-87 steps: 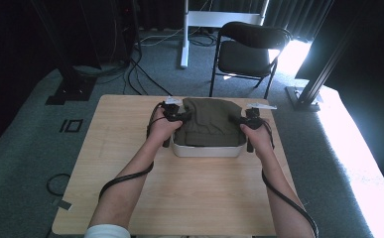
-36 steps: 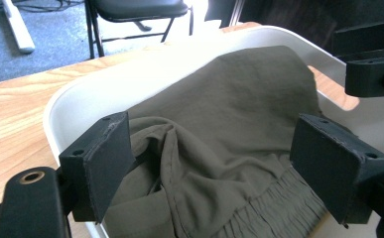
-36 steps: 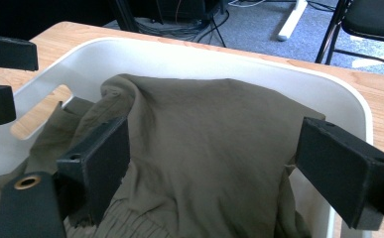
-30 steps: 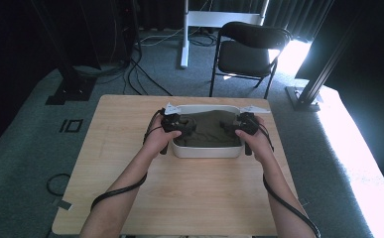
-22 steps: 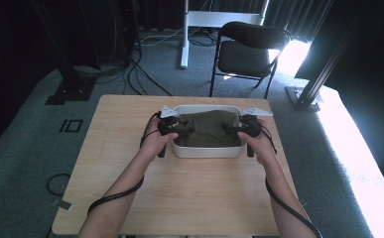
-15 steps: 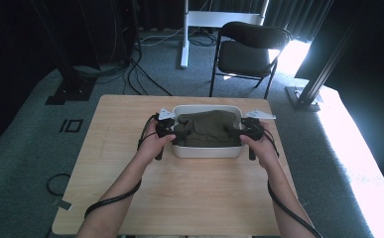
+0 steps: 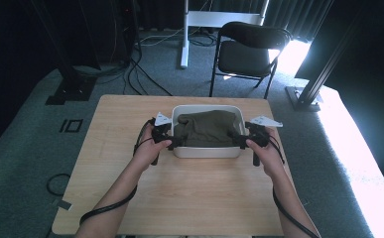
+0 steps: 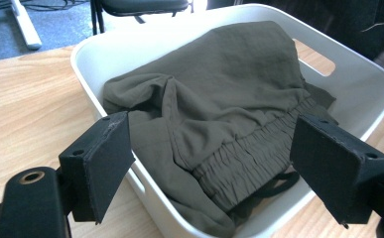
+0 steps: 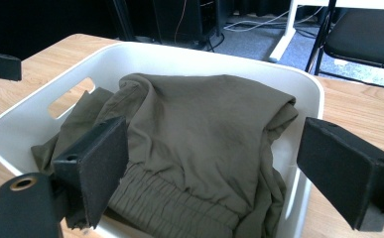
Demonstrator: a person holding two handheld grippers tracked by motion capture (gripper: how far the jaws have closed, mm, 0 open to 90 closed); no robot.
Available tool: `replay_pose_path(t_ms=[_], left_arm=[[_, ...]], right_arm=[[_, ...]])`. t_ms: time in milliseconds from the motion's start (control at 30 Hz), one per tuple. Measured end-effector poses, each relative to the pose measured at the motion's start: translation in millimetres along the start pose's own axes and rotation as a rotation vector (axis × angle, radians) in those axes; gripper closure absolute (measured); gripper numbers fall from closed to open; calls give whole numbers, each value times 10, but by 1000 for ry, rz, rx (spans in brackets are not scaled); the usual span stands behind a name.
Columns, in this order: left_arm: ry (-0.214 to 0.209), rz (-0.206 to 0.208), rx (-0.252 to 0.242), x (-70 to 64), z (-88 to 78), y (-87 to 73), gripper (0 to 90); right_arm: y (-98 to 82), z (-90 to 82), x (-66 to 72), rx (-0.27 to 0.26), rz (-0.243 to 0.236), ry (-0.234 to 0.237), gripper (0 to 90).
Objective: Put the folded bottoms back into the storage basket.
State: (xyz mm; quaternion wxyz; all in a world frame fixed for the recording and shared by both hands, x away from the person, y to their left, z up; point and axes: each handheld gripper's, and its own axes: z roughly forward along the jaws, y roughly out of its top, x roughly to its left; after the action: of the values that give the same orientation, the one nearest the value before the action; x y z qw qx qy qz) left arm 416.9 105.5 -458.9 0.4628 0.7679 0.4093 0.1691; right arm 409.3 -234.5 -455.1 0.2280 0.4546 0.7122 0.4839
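Observation:
A white plastic bin (image 7: 207, 151) stands at the far middle of the wooden table (image 7: 189, 198). An olive-green garment (image 7: 207, 128) lies bunched inside it, elastic waistband toward the near wall. My left gripper (image 7: 173, 142) sits at the bin's left end and my right gripper (image 7: 240, 141) at its right end, each held in a hand. In the left gripper view the jaws (image 8: 217, 144) stand wide open in front of the garment (image 8: 229, 89) and bin rim (image 8: 358, 74), pressing nothing. In the right gripper view the gripper (image 9: 214, 144) is also wide open before the garment (image 9: 194, 129) and rim (image 9: 204, 52).
A black folding chair (image 7: 249, 49) stands beyond the table, with a white stand (image 7: 219, 17) behind it. Cables (image 7: 145, 74) run over the grey carpet at the back left. A dark post base (image 7: 308, 96) sits off the table's far right corner.
The garment, earlier draped high over the bin, now lies down inside it. Both hands have drawn back toward the near side and apart to the bin's two ends.

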Motion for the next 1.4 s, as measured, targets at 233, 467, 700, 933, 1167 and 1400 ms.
replay_pose_path(t_ms=[233,467,700,933,1167,1400], left_arm=[[20,12,12,5,-132,-73,181],[21,-9,13,17,-227,-184,181],[29,-11,13,64,-344,-310,181],[48,33,20,99,-429,-432,181],[53,46,31,125,-514,-611,181],[64,39,56,185,-585,-788,180]], right_arm=[[-124,-121,-3,3,-24,-13,123],[-255,-205,-38,5,-22,-17,123],[-405,-291,-115,1,-9,-45,123],[-532,-377,-155,-3,4,-46,123],[-701,-455,-193,19,-1,-65,123],[-897,-524,-235,48,14,-83,123]])
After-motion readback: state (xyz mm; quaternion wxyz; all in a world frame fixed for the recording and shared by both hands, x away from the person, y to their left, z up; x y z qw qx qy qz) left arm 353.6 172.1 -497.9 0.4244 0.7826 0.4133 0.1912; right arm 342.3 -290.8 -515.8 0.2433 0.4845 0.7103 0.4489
